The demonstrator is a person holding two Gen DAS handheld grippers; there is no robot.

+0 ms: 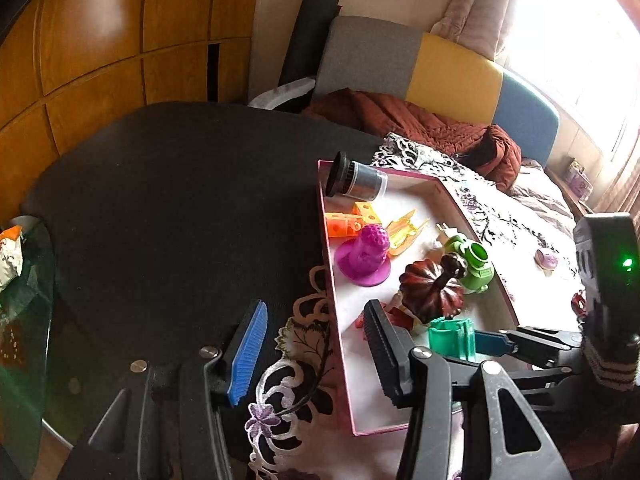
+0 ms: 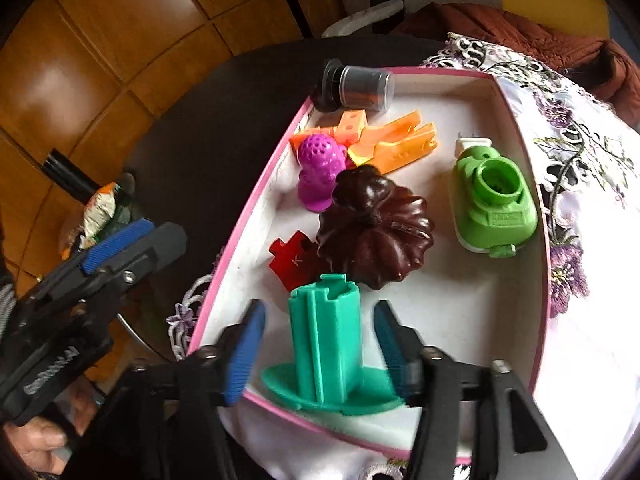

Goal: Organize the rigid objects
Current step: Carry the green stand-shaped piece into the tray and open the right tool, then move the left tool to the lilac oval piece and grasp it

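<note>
A pink-rimmed white box (image 2: 248, 220) holds several toys. Among them are a dark red pumpkin (image 2: 374, 224), a green toy (image 2: 494, 204), a purple figure (image 2: 320, 168), orange pieces (image 2: 392, 146), a red flat piece (image 2: 292, 262) and a dark jar (image 2: 356, 88) lying at the far corner. A teal flanged post (image 2: 326, 344) stands upright at the box's near end. My right gripper (image 2: 320, 348) is open around the post, with a gap at each pad. My left gripper (image 1: 316, 354) is open and holds nothing, and it straddles the box's left rim (image 1: 344, 380).
The box sits on an embroidered cloth (image 1: 292, 392) over a dark round table (image 1: 180, 200). On the cloth to the right of the box lie a small purple item (image 1: 546, 259) and a small red one (image 1: 578, 304). A snack packet (image 1: 10, 252) sits at the far left. A sofa with a rust blanket (image 1: 420, 124) stands behind.
</note>
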